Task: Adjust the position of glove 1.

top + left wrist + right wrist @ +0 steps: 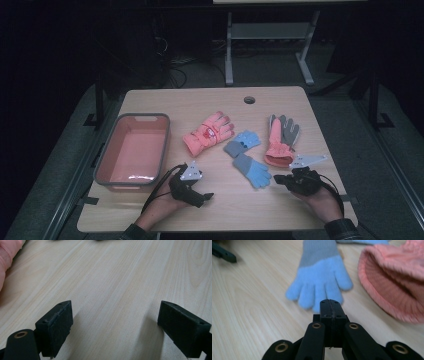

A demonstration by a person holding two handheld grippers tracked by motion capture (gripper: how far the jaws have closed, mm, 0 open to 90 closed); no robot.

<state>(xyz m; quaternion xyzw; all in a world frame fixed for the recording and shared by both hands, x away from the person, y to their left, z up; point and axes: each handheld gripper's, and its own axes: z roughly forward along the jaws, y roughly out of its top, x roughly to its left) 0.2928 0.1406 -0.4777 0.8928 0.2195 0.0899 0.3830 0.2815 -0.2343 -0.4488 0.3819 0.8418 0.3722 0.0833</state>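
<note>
Several gloves lie on the wooden table (220, 205): a pink padded glove (207, 132), two blue-and-grey knit gloves (252, 170) (242, 142), and a pink-and-grey glove (280, 142). My right gripper (277, 177) (330, 306) is shut with nothing between its jaws. It points at the fingertips of the nearer blue knit glove (319, 275), just short of them, with the pink cuff (397, 282) to its right. My left gripper (207, 196) (115, 325) stands open low over bare wood, and a pink glove edge (6, 257) shows at the far left.
A pink bin with a grey rim (142, 116) stands at the table's left, with nothing in it. A round cable hole (249, 99) sits near the far edge. Bare wood lies along the front edge between the hands. A table frame (265, 35) stands behind.
</note>
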